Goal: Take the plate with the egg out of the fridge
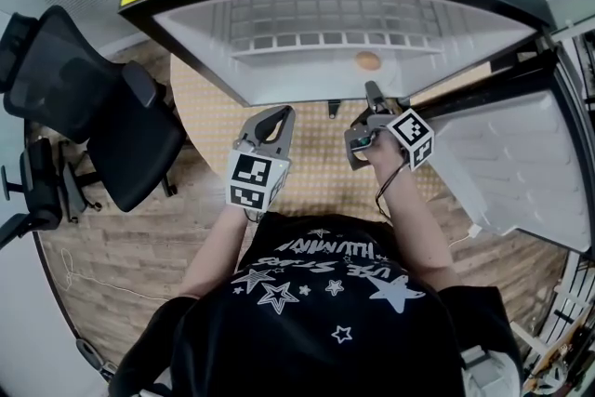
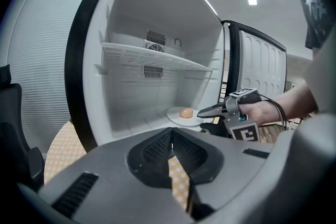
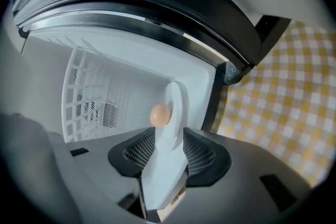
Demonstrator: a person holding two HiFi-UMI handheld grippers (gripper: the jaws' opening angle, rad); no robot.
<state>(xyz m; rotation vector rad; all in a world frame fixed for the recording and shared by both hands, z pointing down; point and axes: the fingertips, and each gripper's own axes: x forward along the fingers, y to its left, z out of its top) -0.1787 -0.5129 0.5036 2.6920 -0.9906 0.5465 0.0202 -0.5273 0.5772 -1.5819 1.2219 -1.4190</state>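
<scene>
1. Fridge [image 1: 307, 74] stands open. Its door [image 1: 521, 172] is swung out to the right in the head view, and a wire shelf [image 2: 152, 55] spans the compartment.
2. Plate [image 2: 176, 116] lies on the fridge floor below the shelf, near the front opening, on the door side. The egg [image 2: 186, 112] sits on it.
3. Right tool [image 2: 202, 119] reaches into the opening, rolled onto its side. Its jaws are wide with the plate's near rim between them; no firm press of the pads on the rim is visible.
4. Left tool [image 1: 279, 113] is held outside the fridge, beside the right tool. Its jaws are together at the tips with nothing between them.
5. Black office chair [image 1: 102, 116] stands at left. A yellow checked surface [image 3: 283, 92] lies under the fridge.
</scene>
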